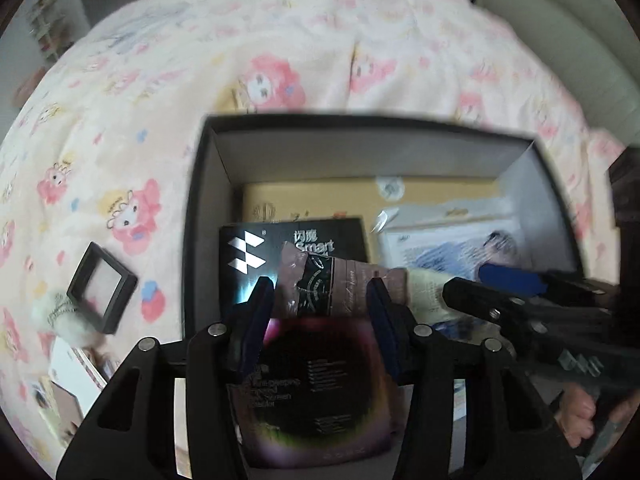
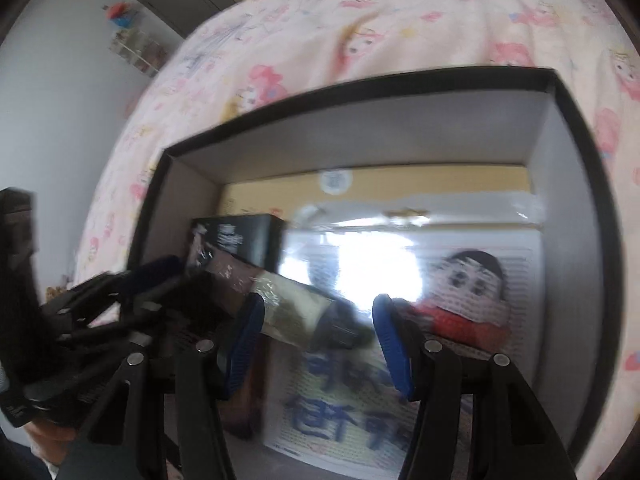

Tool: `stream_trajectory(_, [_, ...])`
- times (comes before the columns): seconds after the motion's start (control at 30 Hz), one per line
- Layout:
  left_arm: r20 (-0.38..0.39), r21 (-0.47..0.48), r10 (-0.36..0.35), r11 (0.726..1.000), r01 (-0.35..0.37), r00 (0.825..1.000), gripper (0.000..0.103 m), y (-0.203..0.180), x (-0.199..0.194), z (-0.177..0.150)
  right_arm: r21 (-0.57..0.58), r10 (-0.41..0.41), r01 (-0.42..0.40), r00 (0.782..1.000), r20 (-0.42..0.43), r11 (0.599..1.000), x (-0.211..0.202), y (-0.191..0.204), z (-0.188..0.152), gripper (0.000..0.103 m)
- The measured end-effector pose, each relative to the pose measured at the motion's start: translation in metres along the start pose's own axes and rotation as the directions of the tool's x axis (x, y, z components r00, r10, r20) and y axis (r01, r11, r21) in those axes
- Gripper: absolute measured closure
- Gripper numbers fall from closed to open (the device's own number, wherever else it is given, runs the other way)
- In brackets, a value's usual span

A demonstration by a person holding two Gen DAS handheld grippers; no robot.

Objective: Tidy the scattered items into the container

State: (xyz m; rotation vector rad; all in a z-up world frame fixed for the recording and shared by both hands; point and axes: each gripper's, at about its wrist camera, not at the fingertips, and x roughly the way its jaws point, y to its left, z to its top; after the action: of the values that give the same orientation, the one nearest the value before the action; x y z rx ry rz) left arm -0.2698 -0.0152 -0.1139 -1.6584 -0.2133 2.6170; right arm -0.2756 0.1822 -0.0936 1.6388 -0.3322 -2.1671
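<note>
two grippers hang over the black box (image 1: pixel 208 184) on the pink cartoon blanket (image 1: pixel 160 80). the left gripper (image 1: pixel 320 300) is clamped on a dark glossy packet (image 1: pixel 320 380), tilted above the box's near edge. the right gripper (image 2: pixel 318 320) has its jaws spread, a slim sachet (image 2: pixel 288 304) lying between them (contact unclear). inside lie a smart box (image 1: pixel 296 248) and a cartoon sheet (image 2: pixel 460 280). a small black frame (image 1: pixel 102 284) sits outside, left.

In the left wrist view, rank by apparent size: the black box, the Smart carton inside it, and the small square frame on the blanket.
1. Black box, by far the largest.
2. Smart carton, partly hidden by a packet, so its full extent is unsure.
3. Square frame, smallest.
</note>
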Motion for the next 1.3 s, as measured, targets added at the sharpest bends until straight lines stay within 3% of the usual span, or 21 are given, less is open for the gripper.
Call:
stream_trajectory(0.07, [0.009, -0.030, -0.047, 0.998, 0.047, 0.999, 0.055, 0.004, -0.009, -0.010, 0.041, -0.008, 0.007, 1.000, 0.023, 0.999, -0.013, -0.010, -0.001, 0.049])
stream_trajectory(0.17, [-0.056, -0.032, -0.088, 0.996, 0.086, 0.995, 0.056, 0.004, -0.006, -0.022, 0.055, -0.032, 0.030, 0.999, 0.034, 0.998, -0.026, -0.016, -0.004, 0.049])
stream_trajectory(0.27, [-0.110, -0.010, -0.126, 0.992, 0.126, 0.986, 0.057, -0.004, 0.002, -0.029, 0.025, -0.066, 0.065, 0.998, 0.025, 0.998, -0.035, -0.014, -0.010, 0.049])
stream_trajectory(0.33, [-0.157, 0.012, -0.112, 0.993, 0.115, 0.981, 0.057, -0.014, 0.013, -0.028, -0.029, -0.057, 0.056, 0.998, -0.003, 0.998, -0.036, -0.008, -0.014, 0.049])
stream_trajectory(0.43, [-0.210, -0.018, -0.113, 0.994, 0.111, 0.971, 0.071, -0.020, 0.032, -0.021, -0.096, -0.056, 0.049, 0.996, -0.069, 0.994, -0.024, -0.001, -0.018, 0.049])
stream_trajectory(0.67, [-0.135, -0.159, -0.127, 0.982, 0.105, 0.983, 0.071, 0.002, 0.044, -0.001, -0.097, -0.104, 0.091, 0.985, -0.138, 0.991, 0.002, -0.002, -0.004, 0.049])
stream_trajectory(0.8, [-0.106, -0.195, -0.083, 0.979, 0.061, 0.991, 0.071, 0.016, 0.047, 0.013, 0.007, -0.047, 0.049, 0.988, -0.149, 0.999, 0.016, -0.014, 0.024, 0.049])
stream_trajectory(0.9, [-0.101, -0.223, -0.104, 0.971, 0.079, 0.989, 0.073, 0.020, 0.045, 0.020, 0.075, 0.011, -0.004, 0.995, -0.097, 0.997, 0.011, -0.025, 0.045, 0.049])
stream_trajectory(1.0, [-0.090, -0.183, -0.097, 0.980, 0.079, 0.991, 0.073, 0.013, 0.040, 0.021, 0.124, 0.013, -0.010, 1.000, -0.023, 0.992, 0.003, -0.040, 0.053, 0.049])
stream_trajectory(1.13, [-0.007, -0.177, -0.110, 0.978, 0.107, 0.994, 0.072, 0.012, 0.029, 0.022, 0.165, 0.015, -0.022, 0.999, 0.043, 0.986, -0.003, -0.053, 0.053, 0.049])
stream_trajectory(1.23, [0.048, -0.192, -0.102, 0.975, 0.109, 0.994, 0.073, 0.015, 0.026, 0.032, 0.166, -0.035, 0.029, 0.999, 0.033, 0.986, 0.001, -0.046, 0.059, 0.049])
stream_trajectory(1.3, [0.037, -0.195, -0.121, 0.973, 0.126, 0.992, 0.073, 0.016, 0.032, 0.039, 0.177, -0.077, 0.067, 0.996, 0.049, 0.982, -0.007, -0.043, 0.058, 0.049])
